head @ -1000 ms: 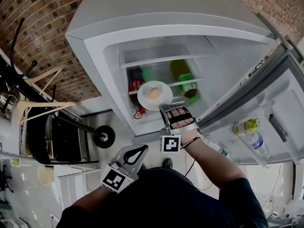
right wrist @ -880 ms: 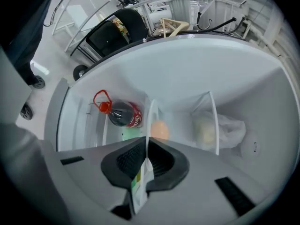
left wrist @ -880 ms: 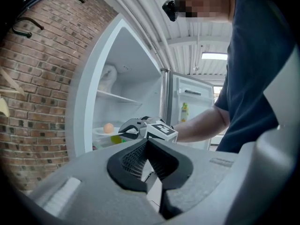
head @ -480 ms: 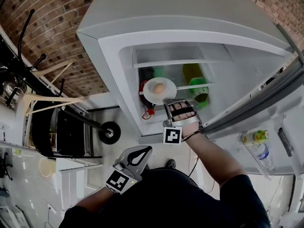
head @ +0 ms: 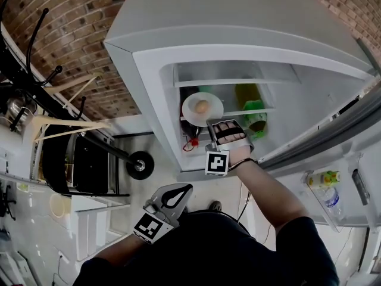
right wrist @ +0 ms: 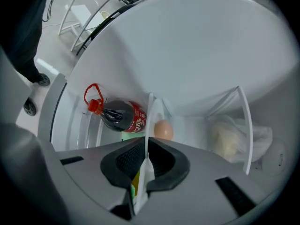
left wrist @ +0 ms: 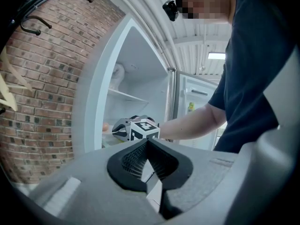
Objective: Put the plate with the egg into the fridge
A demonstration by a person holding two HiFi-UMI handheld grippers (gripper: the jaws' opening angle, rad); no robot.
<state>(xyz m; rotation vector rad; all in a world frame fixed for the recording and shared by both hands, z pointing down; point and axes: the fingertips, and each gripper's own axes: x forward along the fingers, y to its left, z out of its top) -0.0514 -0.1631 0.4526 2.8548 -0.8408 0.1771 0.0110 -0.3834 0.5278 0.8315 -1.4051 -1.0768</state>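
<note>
A white plate (head: 194,110) with a brown egg (head: 202,106) on it hangs inside the open fridge (head: 149,88), level with the middle shelf. My right gripper (head: 209,126) is shut on the plate's near rim. In the right gripper view the plate (right wrist: 149,118) shows edge-on between the closed jaws of the gripper (right wrist: 147,142), with the egg (right wrist: 163,130) just beyond. My left gripper (head: 181,187) is held low by my body, shut and empty. In its own view the left gripper (left wrist: 146,142) points towards the fridge.
Inside the fridge stand a dark bottle with a red cap (right wrist: 119,115), a green bottle (head: 257,117) and a white bag (right wrist: 229,142). The open door (head: 333,159) at right holds bottles (head: 324,177). A brick wall (head: 71,40) and a rack (head: 89,159) lie at left.
The right gripper has carried the plate with the egg farther up into the fridge opening. The left gripper has stayed low and shut.
</note>
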